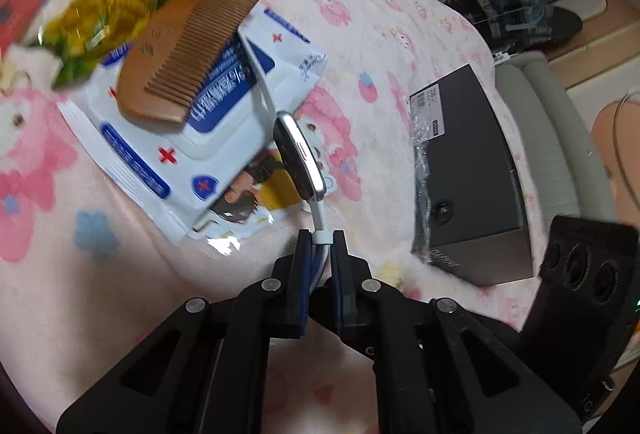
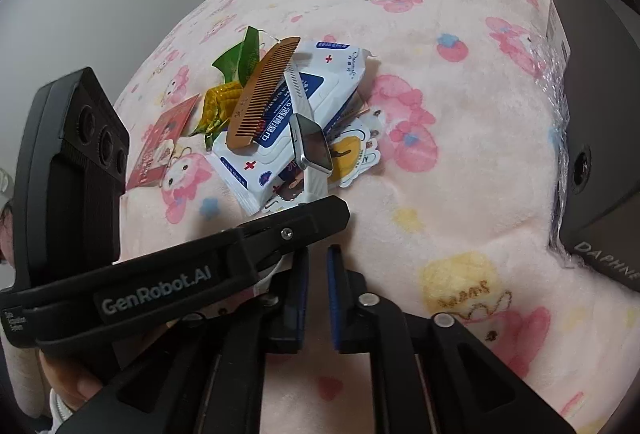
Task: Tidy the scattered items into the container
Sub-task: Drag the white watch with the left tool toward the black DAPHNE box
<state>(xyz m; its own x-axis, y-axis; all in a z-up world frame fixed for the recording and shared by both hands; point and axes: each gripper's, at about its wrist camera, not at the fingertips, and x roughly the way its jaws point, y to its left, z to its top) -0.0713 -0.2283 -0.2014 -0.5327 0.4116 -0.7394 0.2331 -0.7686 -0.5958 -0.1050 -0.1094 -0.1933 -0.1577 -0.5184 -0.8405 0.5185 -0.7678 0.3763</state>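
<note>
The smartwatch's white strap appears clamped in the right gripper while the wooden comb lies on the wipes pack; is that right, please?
Not quite: the left gripper clamps the smartwatch by its white strap, as the left wrist view shows. The right gripper holds nothing. The wooden comb does lie on the wipes pack.

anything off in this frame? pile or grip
Grip looks marginal: the left gripper pinches only the tail end of the white watch's strap, so the case hangs out ahead, tilted. The wooden comb lies askew across the wipes pack. The right gripper is empty. No damage visible.
</note>
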